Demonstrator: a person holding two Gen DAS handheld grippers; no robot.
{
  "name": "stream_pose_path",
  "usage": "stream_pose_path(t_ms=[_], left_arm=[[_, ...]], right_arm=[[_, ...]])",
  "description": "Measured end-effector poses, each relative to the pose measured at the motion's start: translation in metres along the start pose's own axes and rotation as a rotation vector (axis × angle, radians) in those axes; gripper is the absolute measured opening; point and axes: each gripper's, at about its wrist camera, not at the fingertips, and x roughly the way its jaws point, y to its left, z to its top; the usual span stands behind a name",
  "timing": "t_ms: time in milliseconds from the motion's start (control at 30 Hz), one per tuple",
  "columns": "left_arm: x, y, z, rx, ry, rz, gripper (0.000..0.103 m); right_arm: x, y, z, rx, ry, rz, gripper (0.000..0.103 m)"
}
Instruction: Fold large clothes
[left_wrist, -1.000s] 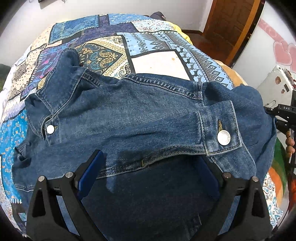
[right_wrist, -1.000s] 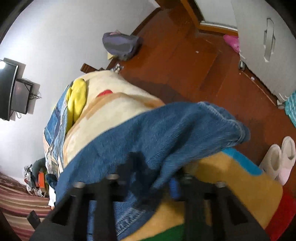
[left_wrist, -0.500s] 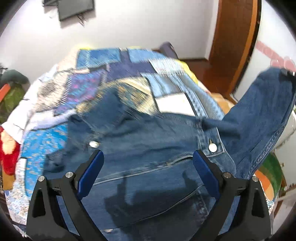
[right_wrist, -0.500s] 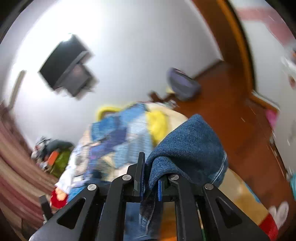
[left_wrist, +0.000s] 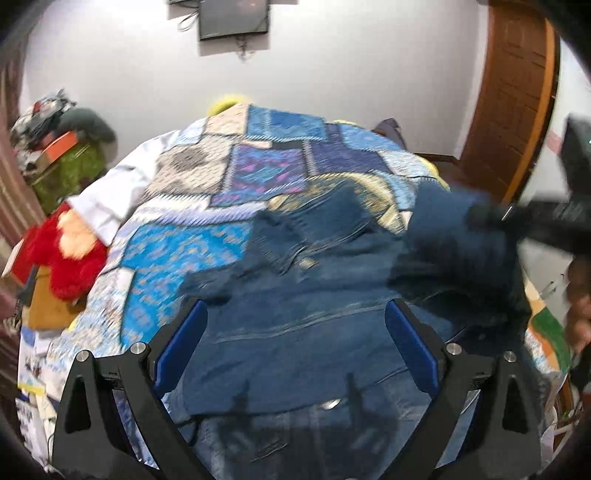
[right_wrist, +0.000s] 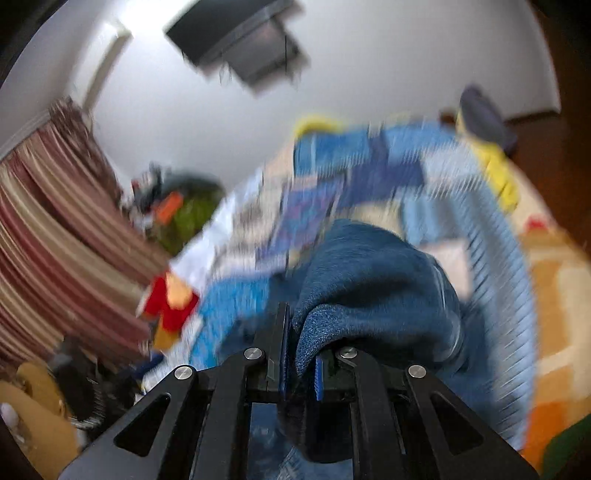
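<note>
A stiff, stitched denim jacket (left_wrist: 317, 325) lay rumpled over the patchwork quilt (left_wrist: 236, 177) on the bed, its blue weave coarse and pebbled up close. The right gripper (right_wrist: 301, 363), pads pinched tight on a bunched fold of the jacket's sleeve, had carried that fold up off the bed's edge and in over the jacket from three o'clock since a second earlier. The left gripper (left_wrist: 295, 347), jaws spread wide and holding nothing, hung above the jacket, farther back than before.
</note>
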Motion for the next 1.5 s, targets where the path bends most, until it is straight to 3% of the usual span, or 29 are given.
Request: stream_pose_path(t_ms=[167, 367, 600, 800, 1000, 1167, 1200, 1267, 1300, 1400, 1467, 1500], left_arm=[[0.0, 0.029, -0.026, -0.033, 0.038, 0.038, 0.098], [0.013, 0.039, -0.044, -0.062, 0.107, 0.026, 0.098], [0.018, 0.008, -0.033, -0.02, 0.114, -0.029, 0.098], [0.02, -0.04, -0.004, 0.043, 0.104, -0.13, 0.098], [0.035, -0.093, 0.019, 0.1, 0.131, -0.232, 0.098], [0.084, -0.14, 0.018, 0.178, 0.264, -0.261, 0.096], [0.091, -0.147, 0.016, 0.201, 0.275, -0.253, 0.092], [0.111, -0.164, 0.01, 0.264, 0.31, -0.195, 0.067], [0.122, -0.169, 0.008, 0.281, 0.328, -0.167, 0.064], [0.133, -0.172, 0.013, 0.259, 0.335, -0.174, 0.055], [0.137, -0.172, 0.019, 0.237, 0.345, -0.192, 0.026], [0.138, -0.171, 0.024, 0.226, 0.351, -0.188, 0.024]], right_arm=[[0.081, -0.001, -0.061, 0.016, 0.268, -0.03, 0.009], [0.106, -0.002, -0.108, -0.026, 0.463, -0.127, 0.009], [0.052, -0.001, -0.095, -0.056, 0.437, -0.076, 0.009], [-0.001, -0.013, -0.076, -0.094, 0.359, -0.069, 0.009], [-0.038, -0.046, -0.072, -0.102, 0.272, -0.148, 0.009], [-0.062, -0.086, -0.065, -0.088, 0.194, -0.27, 0.009], [-0.067, -0.097, -0.064, -0.076, 0.181, -0.293, 0.009], [-0.074, -0.113, -0.064, -0.046, 0.171, -0.309, 0.009], [-0.077, -0.123, -0.065, -0.02, 0.17, -0.303, 0.009], [-0.081, -0.142, -0.069, 0.033, 0.179, -0.28, 0.009], [-0.079, -0.148, -0.073, 0.036, 0.189, -0.282, 0.009], [-0.076, -0.148, -0.075, 0.033, 0.193, -0.284, 0.009]])
